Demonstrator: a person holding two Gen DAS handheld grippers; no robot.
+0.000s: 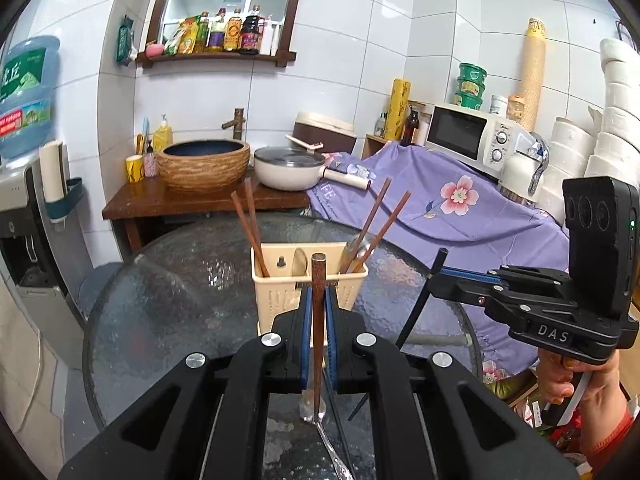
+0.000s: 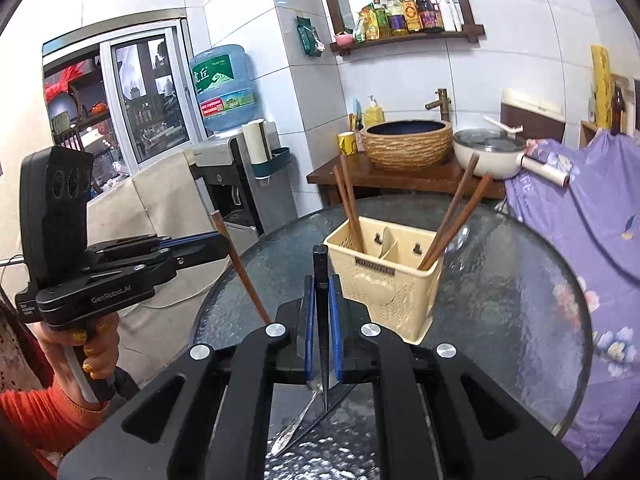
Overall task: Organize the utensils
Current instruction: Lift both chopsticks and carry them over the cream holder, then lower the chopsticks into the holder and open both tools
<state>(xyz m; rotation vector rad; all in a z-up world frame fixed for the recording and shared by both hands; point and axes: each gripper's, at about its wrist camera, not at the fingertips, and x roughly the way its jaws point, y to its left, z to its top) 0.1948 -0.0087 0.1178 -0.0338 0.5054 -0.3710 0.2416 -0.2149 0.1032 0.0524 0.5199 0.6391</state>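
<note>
Kitchen corner, non-task clutter as we see it.
We note a woven basin (image 1: 203, 165) on a wooden stand (image 1: 160, 200), white lidded pan (image 1: 286, 169) beside it, microwave (image 1: 472, 136) on purple floral cloth (image 1: 460, 208), water jug (image 2: 223, 88), bottle shelf (image 1: 218, 32).

We see the left gripper (image 1: 316, 320) clamped on a brown chopstick (image 1: 318, 300), held upright. At 12 o'clock stands the cream utensil caddy (image 1: 280, 296) on the glass table (image 1: 168, 300). At 3 o'clock the right gripper (image 1: 434, 276) pinches a black chopstick (image 1: 420, 300).
</note>
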